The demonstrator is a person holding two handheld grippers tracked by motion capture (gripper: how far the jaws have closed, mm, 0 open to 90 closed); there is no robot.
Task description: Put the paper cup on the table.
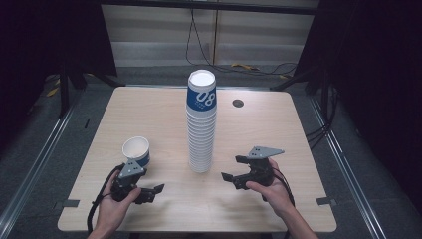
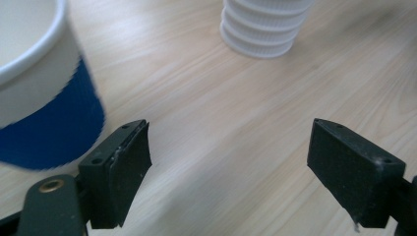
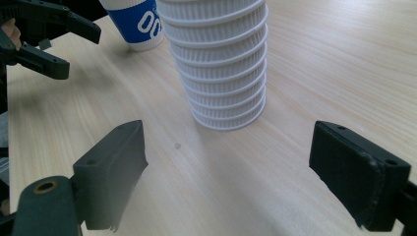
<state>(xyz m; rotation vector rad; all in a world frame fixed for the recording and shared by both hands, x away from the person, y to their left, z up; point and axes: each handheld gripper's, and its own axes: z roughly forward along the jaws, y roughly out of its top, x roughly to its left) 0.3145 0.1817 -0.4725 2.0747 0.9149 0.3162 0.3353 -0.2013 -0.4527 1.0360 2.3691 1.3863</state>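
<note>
A tall stack of white ribbed paper cups (image 1: 201, 124) stands in the middle of the table, its top cup banded blue with "08". Left of it, a single blue-and-white cup (image 1: 136, 150) stands upright, seen close at the left of the left gripper view as the cup (image 2: 44, 93). My left gripper (image 1: 149, 191) is open just in front of that cup, nothing between its jaws. To the right of the stack's base (image 3: 228, 93), my right gripper (image 1: 234, 172) is open and empty, pointing at it. The left gripper (image 3: 44, 42) appears at far left in the right gripper view.
The wooden table (image 1: 149, 114) has a dark round grommet (image 1: 238, 103) at the back right. Metal rails and cables run along the floor on both sides. Bare tabletop lies between the grippers and behind the stack.
</note>
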